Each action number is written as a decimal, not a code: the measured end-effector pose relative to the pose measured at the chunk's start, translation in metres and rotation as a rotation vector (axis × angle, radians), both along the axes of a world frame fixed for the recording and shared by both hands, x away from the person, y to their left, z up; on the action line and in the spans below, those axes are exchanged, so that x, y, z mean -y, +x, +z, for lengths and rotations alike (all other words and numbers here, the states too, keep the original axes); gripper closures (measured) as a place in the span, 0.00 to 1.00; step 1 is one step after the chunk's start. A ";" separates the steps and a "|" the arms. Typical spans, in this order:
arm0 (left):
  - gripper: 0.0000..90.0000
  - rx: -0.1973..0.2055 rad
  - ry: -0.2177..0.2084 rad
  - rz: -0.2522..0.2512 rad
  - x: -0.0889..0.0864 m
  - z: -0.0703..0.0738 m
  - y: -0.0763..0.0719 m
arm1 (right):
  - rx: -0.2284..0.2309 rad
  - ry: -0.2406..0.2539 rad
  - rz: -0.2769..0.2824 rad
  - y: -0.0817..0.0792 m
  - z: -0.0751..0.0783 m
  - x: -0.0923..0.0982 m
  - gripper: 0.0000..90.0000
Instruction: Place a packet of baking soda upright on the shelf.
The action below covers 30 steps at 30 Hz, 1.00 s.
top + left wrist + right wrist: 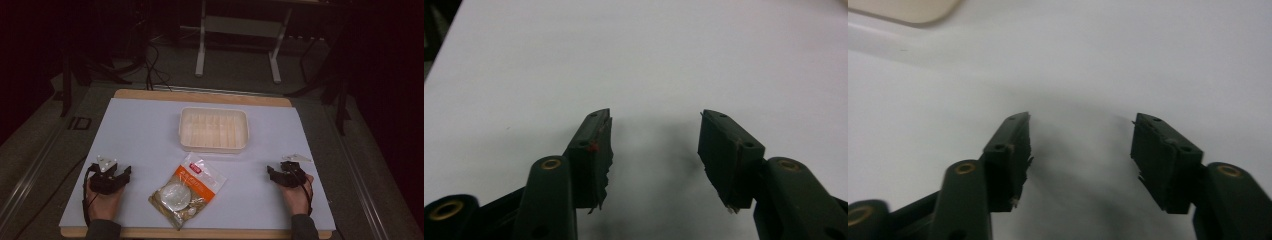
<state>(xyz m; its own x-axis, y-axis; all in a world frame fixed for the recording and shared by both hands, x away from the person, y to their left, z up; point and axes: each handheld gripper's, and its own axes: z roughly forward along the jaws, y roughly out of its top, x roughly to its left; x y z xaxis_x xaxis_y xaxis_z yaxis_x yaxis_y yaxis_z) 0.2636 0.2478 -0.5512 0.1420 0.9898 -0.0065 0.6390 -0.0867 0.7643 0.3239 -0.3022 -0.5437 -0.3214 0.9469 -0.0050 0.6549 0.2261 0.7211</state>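
The snack bag [187,189] is lying flat at the near centre of the white table [140,130], between the two hands, tilted with its top corner toward the tray [214,129], which is sitting just beyond it toward the far side. The left gripper [112,175] is resting at the near left, its jaws standing apart with nothing between them. The right gripper [280,175] is resting at the near right, likewise spread and empty. Judgement: both are flanking the bag at the ready, so either could reach in, and the tray looks like the intended destination.
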 end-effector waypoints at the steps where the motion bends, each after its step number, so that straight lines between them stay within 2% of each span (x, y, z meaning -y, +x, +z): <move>1: 0.53 0.005 -0.005 -0.004 0.000 0.000 0.000 | 0.005 0.006 0.023 -0.001 0.002 -0.005 0.47; 5: 0.54 0.020 -0.024 -0.030 -0.002 0.000 -0.002 | 0.004 -0.002 0.043 -0.003 0.004 -0.009 0.49; 7: 0.54 0.031 -0.018 -0.060 -0.001 0.000 -0.003 | 0.001 -0.006 0.078 -0.007 0.006 -0.015 0.52; 11: 0.54 0.036 0.016 -0.088 0.003 0.000 -0.004 | -0.008 0.003 0.118 -0.007 0.007 -0.023 0.53; 17: 0.53 0.028 0.078 -0.098 0.010 -0.001 -0.004 | -0.016 0.033 0.186 -0.003 0.010 -0.039 0.48; 24: 0.52 0.029 0.043 -0.097 0.006 -0.001 -0.003 | -0.024 0.072 0.271 0.005 0.019 -0.062 0.44; 30: 0.52 0.026 0.030 -0.090 0.005 -0.001 -0.003 | -0.018 0.096 0.317 0.010 0.026 -0.075 0.42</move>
<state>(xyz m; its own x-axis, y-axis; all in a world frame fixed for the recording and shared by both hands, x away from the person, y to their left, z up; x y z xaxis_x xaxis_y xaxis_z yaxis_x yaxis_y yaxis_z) 0.2606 0.2430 -0.5519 0.2303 0.9727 0.0279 0.6074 -0.1661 0.7769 0.3336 -0.2273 -0.5181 -0.5993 0.7957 0.0876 0.5754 0.3521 0.7382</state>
